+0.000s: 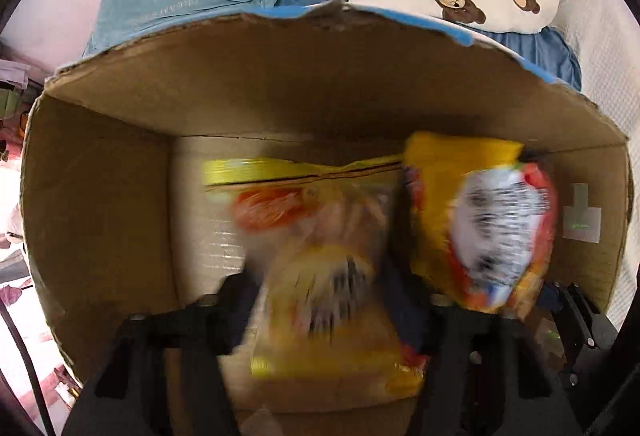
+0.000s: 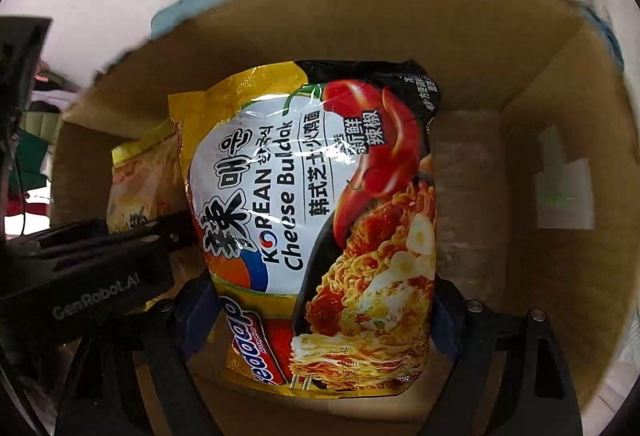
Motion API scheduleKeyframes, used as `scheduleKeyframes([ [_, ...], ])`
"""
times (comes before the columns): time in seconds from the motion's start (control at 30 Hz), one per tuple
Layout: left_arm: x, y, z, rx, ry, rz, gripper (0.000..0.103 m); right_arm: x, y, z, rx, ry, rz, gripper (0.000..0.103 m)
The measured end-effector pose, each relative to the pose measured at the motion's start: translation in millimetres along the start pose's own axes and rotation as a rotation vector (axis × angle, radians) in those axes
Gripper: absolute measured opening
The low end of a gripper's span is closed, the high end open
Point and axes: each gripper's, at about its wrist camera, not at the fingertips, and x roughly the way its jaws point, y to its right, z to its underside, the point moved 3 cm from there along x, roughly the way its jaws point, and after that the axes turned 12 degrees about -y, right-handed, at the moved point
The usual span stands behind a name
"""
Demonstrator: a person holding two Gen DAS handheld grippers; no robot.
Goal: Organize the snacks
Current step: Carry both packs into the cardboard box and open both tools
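Both my grippers reach down into the cardboard box (image 1: 120, 164). My left gripper (image 1: 320, 300) stands partly open around a blurred yellow noodle packet (image 1: 320, 276), pads apparently off it. My right gripper (image 2: 320, 320) stands wide, its pads against the cheese noodle packet (image 2: 320, 220).

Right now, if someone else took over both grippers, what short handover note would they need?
Left gripper: jaws apart around a blurred yellow noodle packet inside the cardboard box; grip unclear.
Right gripper: holds the Cheese Buldak packet over the box, beside the first.
Done: both packets brought into the box.
Left: release them, withdraw, check for more snacks outside the views.
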Motion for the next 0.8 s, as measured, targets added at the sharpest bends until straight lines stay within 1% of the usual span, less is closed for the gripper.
scheduleKeyframes([
  [0.03,-1,0,0,0.006,0.009,0.005,0.086,3,3,-5,0.006,-0.002,-0.001,0.100],
  [0.07,-3,-1,2,0.005,0.016,0.005,0.088,2,3,-4,0.002,0.007,-0.001,0.102],
  [0.17,-7,-7,8,-0.001,0.030,0.017,0.088,-3,2,4,-0.002,0.024,0.009,0.102],
  [0.23,-13,-10,11,-0.007,0.045,0.013,0.088,-10,2,12,-0.005,0.037,0.031,0.102],
  [0.33,-25,-10,20,-0.008,0.090,0.003,0.088,-21,3,29,-0.007,0.053,0.040,0.102],
  [0.57,-54,-11,50,-0.011,0.191,-0.007,0.088,-57,3,81,-0.017,0.112,0.061,0.102],
  [0.6,-56,-10,54,-0.013,0.204,-0.005,0.088,-61,9,74,-0.018,0.117,0.062,0.102],
  [0.67,-60,-10,66,-0.015,0.227,-0.004,0.088,-70,9,93,-0.021,0.136,0.068,0.102],
  [0.8,-67,-9,88,-0.014,0.262,0.004,0.088,-84,7,112,-0.023,0.165,0.074,0.102],
])
